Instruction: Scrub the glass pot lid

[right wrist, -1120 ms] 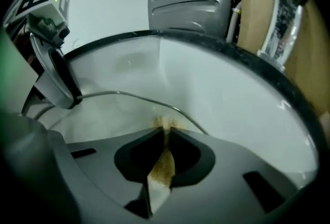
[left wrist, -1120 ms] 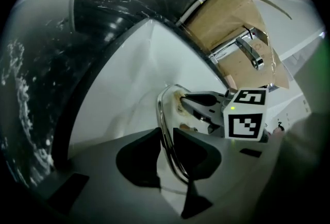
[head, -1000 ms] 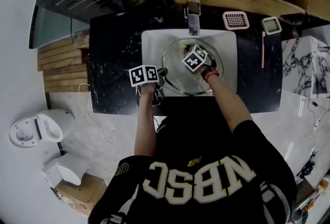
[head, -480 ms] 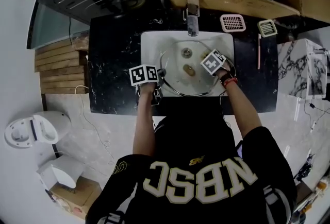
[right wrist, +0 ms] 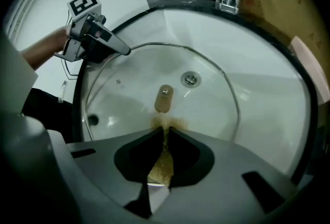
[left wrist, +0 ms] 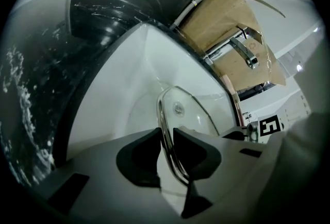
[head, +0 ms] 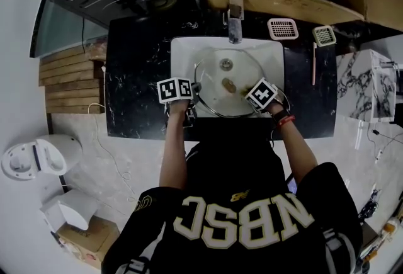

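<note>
Black marbled worktop (head: pixel 135 77), white square sink (head: pixel 181 51) set into its middle, faucet (head: pixel 235 22) at the sink's back edge. Item one: glass pot lid (head: pixel 245 74), metal-rimmed, lying across the sink basin and filling most of it, with a tan knob (head: pixel 229 85) at its centre; the drain (head: pixel 226 64) shows through the glass behind the knob. Item two: my left gripper (left wrist: pixel 166 138), at the sink's left edge, jaws closed on the lid's metal rim, which runs straight between the two pads. Item three: my right gripper (right wrist: pixel 164 138), over the sink's front right corner at the lid's near right rim, jaws pinched together on a tan scrub pad (right wrist: pixel 161 165). The pad's frayed end sticks out past the fingertips toward the knob; whether it touches the glass I cannot tell. Item four: two small gridded strainers at the worktop's back right corner, one pinkish (head: pixel 283 28) and one pale green (head: pixel 325 34), just beside each other. Item five: cardboard box (head: pixel 283 0) behind the faucet, along the worktop's back edge. Item six: wooden slats (head: pixel 69 84) beyond the worktop's left edge.
</note>
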`<state>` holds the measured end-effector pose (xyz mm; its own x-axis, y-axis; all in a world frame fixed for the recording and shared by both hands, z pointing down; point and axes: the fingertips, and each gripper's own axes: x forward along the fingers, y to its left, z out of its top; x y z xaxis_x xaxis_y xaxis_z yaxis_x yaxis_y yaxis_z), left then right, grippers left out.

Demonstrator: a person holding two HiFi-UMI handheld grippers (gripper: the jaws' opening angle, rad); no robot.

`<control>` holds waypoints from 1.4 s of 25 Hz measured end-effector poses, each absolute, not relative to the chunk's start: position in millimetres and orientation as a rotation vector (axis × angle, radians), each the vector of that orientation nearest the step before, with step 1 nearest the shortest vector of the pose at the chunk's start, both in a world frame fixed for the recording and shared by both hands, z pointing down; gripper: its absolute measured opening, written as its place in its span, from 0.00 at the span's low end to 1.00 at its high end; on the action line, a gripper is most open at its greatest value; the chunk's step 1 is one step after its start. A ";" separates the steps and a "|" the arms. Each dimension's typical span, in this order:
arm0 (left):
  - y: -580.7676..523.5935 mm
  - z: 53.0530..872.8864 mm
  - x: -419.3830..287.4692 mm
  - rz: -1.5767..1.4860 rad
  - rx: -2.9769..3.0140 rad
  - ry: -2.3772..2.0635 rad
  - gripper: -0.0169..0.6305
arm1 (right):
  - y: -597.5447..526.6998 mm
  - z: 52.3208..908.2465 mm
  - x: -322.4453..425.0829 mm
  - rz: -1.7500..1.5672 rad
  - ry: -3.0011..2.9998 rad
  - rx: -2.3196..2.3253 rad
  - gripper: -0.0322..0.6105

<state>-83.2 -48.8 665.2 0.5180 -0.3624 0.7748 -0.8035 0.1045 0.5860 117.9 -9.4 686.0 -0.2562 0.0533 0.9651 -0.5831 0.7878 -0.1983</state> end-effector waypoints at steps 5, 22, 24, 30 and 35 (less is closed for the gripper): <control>-49.7 663.5 -83.5 0.451 1.508 -1.063 0.16 | 16.7 672.6 81.6 0.704 -1.811 0.298 0.12; -43.7 672.4 -90.3 0.527 1.475 -1.098 0.16 | -35.3 680.9 -44.7 0.485 -2.105 0.220 0.12; -43.7 672.2 -90.1 0.526 1.472 -1.096 0.16 | -53.9 689.3 -48.6 0.467 -2.123 0.299 0.12; -41.0 674.9 -89.5 0.540 1.450 -1.080 0.16 | -99.1 711.6 -32.3 0.373 -2.087 0.430 0.12; -42.7 671.0 -84.5 0.475 1.441 -1.062 0.16 | -124.3 723.9 9.5 0.353 -1.994 0.533 0.12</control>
